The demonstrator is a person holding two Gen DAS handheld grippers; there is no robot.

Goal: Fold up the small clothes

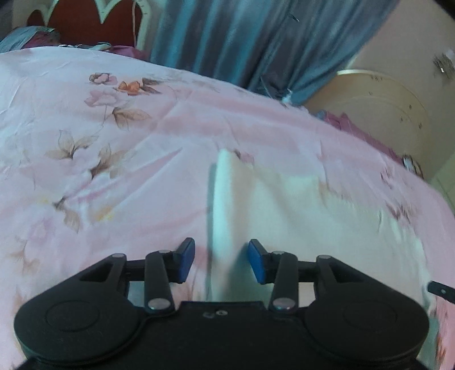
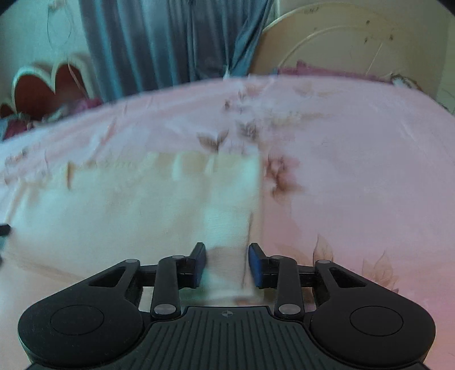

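A small white garment (image 1: 284, 205) lies on the pink floral bedsheet (image 1: 99, 142). In the left wrist view its left edge stands up as a ridge that runs between the fingers of my left gripper (image 1: 221, 261), whose blue pads are apart and not pressing it. In the right wrist view the same white garment (image 2: 128, 210) spreads to the left, and its right edge strip passes between the fingers of my right gripper (image 2: 226, 264), which are also apart. Both views are motion-blurred.
Blue-grey curtains (image 1: 241, 42) hang behind the bed. A red and white headboard (image 1: 85, 22) is at the far left. A cream cabinet (image 1: 384, 113) stands at the far right, with purple cloth (image 1: 355, 128) beside it.
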